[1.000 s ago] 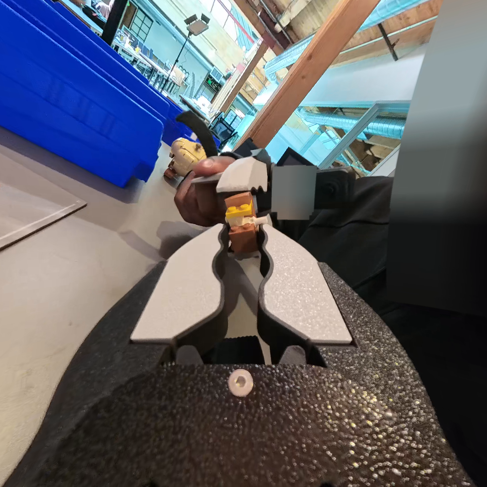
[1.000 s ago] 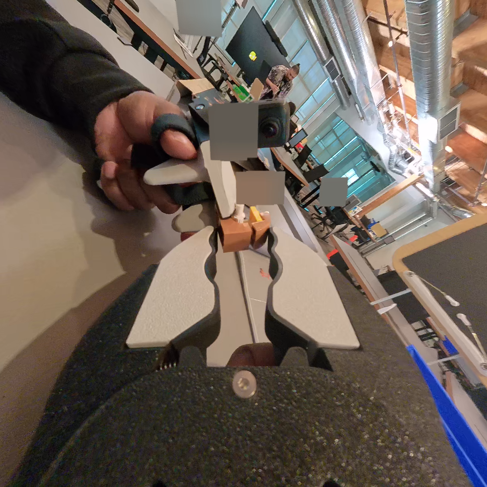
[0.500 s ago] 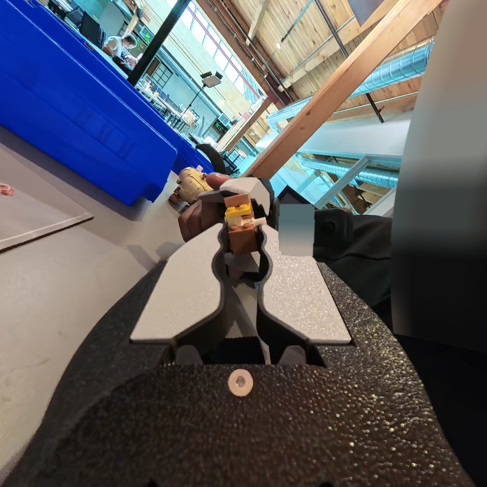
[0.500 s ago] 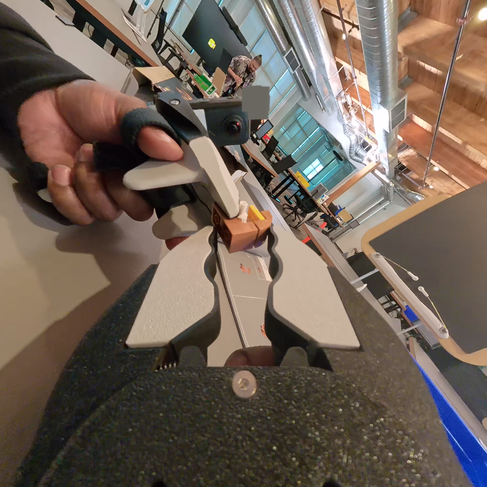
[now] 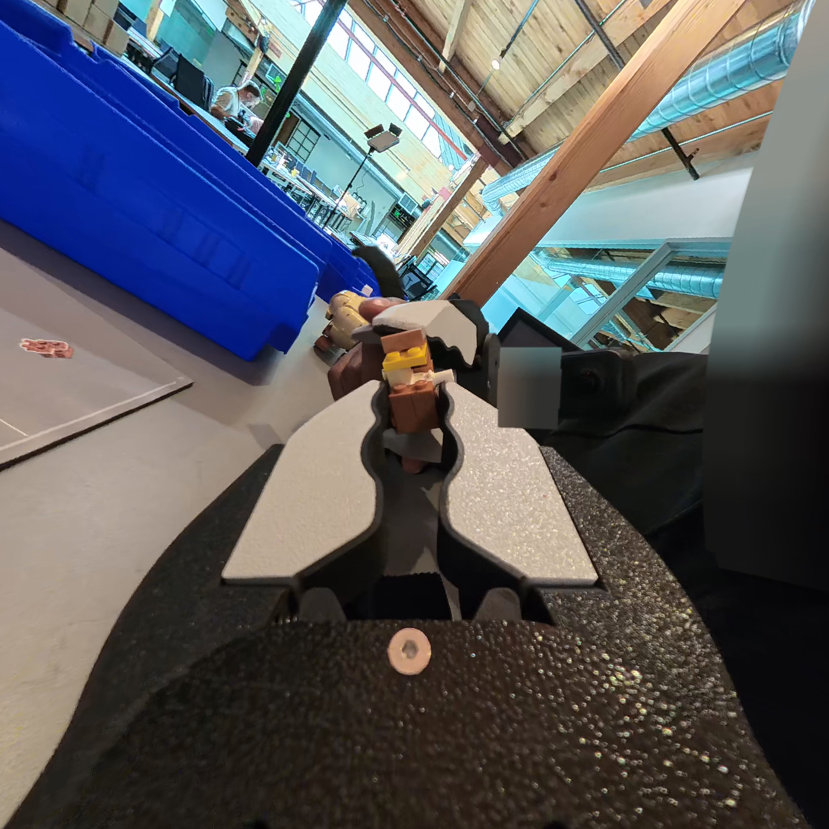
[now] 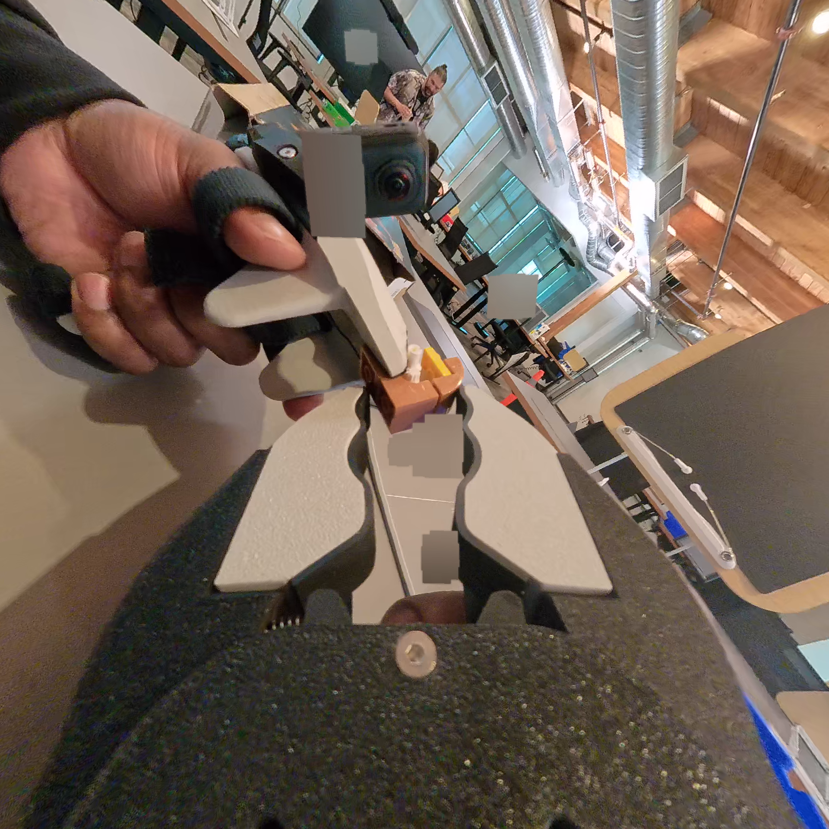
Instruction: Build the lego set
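A small brick assembly [image 5: 410, 386] of brown, yellow and white pieces is held in the air between both grippers. My left gripper [image 5: 413, 403] is shut on its lower brown block from the sides. My right gripper [image 6: 412, 401] is shut on the same assembly [image 6: 410, 399], across its long axis. In the left wrist view one right finger [image 5: 430, 320] caps the top brown piece and the other lies under the bottom. In the right wrist view a left finger [image 6: 377, 323] presses on the brown block beside a white peg. A hand [image 6: 112, 233] works the left gripper.
Blue bins [image 5: 157, 202] stand along the grey table at the left. A tan brick figure [image 5: 343, 314] sits by them. A grey mat [image 5: 89, 394] carries a small brown brick piece [image 5: 47, 347]. A dark board with a wooden rim [image 6: 740, 448] is at the right. My two grippers' fingertips are within a few centimetres of each other.
Both grippers have turned and shifted together with the assembly still gripped between them; the background has swung in both views. Neither grasp has opened or slipped.
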{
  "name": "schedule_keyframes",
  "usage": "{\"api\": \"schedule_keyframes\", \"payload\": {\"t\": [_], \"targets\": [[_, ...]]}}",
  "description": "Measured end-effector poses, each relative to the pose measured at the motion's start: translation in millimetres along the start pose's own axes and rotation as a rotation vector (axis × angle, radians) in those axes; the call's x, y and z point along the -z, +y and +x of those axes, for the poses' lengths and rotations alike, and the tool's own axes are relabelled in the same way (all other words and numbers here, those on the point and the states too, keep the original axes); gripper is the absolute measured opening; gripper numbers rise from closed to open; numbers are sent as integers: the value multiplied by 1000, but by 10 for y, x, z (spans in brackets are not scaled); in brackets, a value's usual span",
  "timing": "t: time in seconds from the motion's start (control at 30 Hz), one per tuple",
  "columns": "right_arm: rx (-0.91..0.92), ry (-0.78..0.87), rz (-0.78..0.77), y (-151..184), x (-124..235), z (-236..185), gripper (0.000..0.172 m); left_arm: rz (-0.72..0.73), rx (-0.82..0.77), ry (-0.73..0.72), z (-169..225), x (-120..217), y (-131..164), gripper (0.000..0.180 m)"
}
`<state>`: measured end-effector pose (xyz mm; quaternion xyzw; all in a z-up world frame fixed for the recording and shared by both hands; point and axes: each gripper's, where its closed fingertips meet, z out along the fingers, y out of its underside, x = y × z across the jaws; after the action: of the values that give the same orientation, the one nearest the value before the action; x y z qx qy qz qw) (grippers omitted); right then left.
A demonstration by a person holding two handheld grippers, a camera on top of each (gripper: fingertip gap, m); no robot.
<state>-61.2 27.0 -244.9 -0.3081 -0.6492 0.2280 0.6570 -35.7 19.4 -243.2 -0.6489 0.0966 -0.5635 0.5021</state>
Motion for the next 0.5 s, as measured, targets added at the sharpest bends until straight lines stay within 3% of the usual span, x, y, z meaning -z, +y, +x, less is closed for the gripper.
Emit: {"api": "schedule_keyframes", "payload": {"t": [0.13, 0.23, 0.37, 0.5], "targets": [[68, 57, 1, -10, 4, 35, 36, 7, -57, -20, 2, 17, -38, 20], [96, 71, 5, -7, 10, 58, 48, 16, -111, -46, -8, 65, -103, 20], [123, 2, 67, -68, 42, 17, 63, -96, -233, -68, 11, 89, -14, 20], [137, -42, 86, -78, 53, -50, 60, -143, -285, -76, 15, 78, 44, 20]]}}
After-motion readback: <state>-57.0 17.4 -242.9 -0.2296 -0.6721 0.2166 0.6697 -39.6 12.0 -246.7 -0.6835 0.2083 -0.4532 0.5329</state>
